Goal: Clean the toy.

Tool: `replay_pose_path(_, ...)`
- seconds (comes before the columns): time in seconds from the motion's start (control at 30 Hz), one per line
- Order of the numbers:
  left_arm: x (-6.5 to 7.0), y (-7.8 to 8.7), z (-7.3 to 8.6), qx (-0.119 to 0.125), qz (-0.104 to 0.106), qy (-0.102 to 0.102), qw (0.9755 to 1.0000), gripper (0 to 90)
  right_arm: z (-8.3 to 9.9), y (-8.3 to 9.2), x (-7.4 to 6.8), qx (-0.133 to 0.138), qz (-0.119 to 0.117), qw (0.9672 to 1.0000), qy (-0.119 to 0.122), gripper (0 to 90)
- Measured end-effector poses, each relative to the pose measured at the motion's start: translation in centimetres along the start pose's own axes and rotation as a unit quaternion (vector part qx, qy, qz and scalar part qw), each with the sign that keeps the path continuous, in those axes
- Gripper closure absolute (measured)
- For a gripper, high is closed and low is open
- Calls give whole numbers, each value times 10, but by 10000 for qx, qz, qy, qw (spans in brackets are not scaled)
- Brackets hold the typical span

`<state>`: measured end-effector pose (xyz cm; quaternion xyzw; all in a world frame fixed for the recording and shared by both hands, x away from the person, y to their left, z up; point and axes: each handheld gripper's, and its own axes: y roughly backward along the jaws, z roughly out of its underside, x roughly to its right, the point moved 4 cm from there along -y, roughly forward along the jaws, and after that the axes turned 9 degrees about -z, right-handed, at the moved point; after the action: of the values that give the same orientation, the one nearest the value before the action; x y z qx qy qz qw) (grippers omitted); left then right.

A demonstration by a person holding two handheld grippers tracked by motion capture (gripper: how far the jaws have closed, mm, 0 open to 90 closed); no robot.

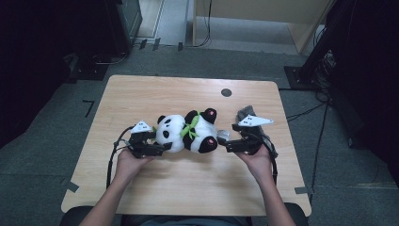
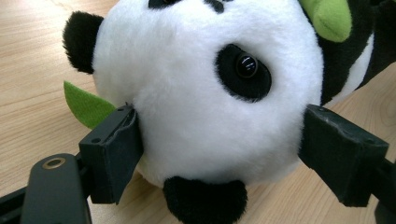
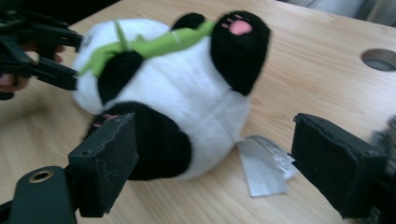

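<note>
Left gripper view: my left gripper (image 2: 219,149) clamps the panda (image 2: 205,93) head steady (right gripper (image 3: 215,158) gapes, empty).

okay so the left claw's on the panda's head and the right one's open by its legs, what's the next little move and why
Probably ease the right claw forward and close it on the panda's near leg. Its jaws stand wide open, short of the toy, with the leg and the sewn-in tag between them. The left claw already brackets the head, so a second grip would let both hands lift or turn it.
</note>
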<state>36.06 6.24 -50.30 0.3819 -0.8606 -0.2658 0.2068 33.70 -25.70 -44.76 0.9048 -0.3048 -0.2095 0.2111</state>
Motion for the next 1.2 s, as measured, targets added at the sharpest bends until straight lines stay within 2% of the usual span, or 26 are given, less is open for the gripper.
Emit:
replay_pose_path(0.23,-1,0,1,29,32,40,10000,169,-3,-12,-19,-83,-247,9994,244,142)
replay_pose_path(0.4,-1,-1,1,48,29,29,10000,169,-1,-25,-26,-156,-427,9983,363,142)
replay_pose_path(0.5,-1,-1,1,54,27,36,10000,169,3,-34,-26,-233,-437,9978,448,142)
replay_pose_path(0.63,-1,-1,1,65,29,47,10000,169,6,-46,-19,-291,-430,9977,443,137)
replay_pose_path(0.83,-2,-2,0,63,34,52,10000,170,11,-63,-13,-376,-590,9962,516,105)
replay_pose_path(0.9,-2,-2,-1,74,46,123,9999,172,13,-67,-13,-350,-535,9965,545,103)
replay_pose_path(1.03,-2,-3,-2,92,79,225,9997,177,17,-74,-13,-330,-278,9964,725,81)
replay_pose_path(1.13,-2,-3,-3,76,82,250,9996,181,20,-79,-13,-418,-151,9963,735,37)
replay_pose_path(1.2,-2,-3,-3,72,90,279,9995,189,22,-82,-12,-508,-174,9963,671,10)
